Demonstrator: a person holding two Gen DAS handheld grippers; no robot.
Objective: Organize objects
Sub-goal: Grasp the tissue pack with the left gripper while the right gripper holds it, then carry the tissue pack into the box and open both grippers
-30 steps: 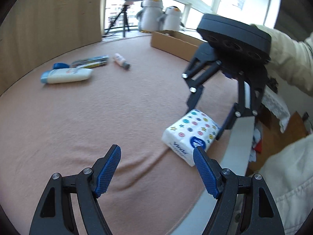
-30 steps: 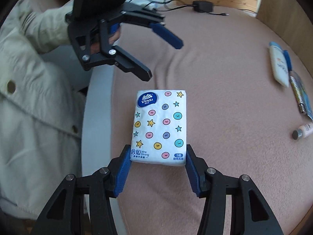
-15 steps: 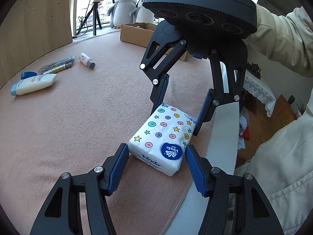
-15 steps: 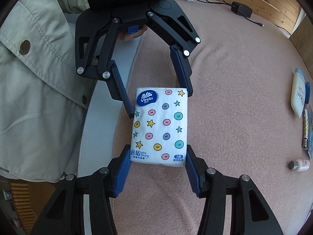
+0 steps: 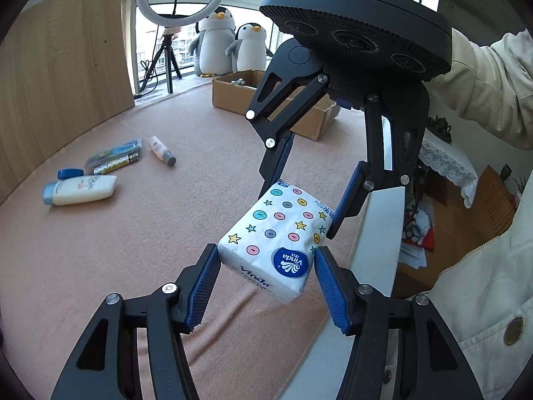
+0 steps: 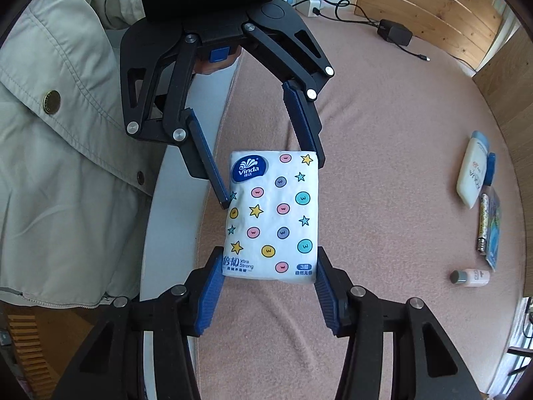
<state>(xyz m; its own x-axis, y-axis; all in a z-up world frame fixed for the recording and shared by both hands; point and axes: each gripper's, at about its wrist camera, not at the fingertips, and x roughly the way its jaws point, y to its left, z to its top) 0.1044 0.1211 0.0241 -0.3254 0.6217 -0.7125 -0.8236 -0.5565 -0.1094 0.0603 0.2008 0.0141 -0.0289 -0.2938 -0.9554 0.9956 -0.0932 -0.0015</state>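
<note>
A white Vinda tissue pack (image 5: 279,236) with coloured dots and stars is held above the pink table cover, near the table's edge. My left gripper (image 5: 266,260) is shut on the logo end of the pack. My right gripper (image 6: 268,271) is shut on the opposite end, and it also shows in the left wrist view (image 5: 301,200). The tissue pack (image 6: 273,213) lies flat between the two grippers, which face each other. My left gripper shows in the right wrist view (image 6: 271,180) at the pack's far end.
A white lotion tube (image 5: 80,188), a blue-capped item, a flat packet (image 5: 113,155) and a small bottle (image 5: 161,148) lie on the cover at the left. An open cardboard box (image 5: 266,103) stands at the back. A charger and cable (image 6: 394,33) lie near the wooden wall.
My left gripper moved in from an open, empty stance and closed on the logo end of the pack. The pack, held by my right gripper, has risen off the cover.
</note>
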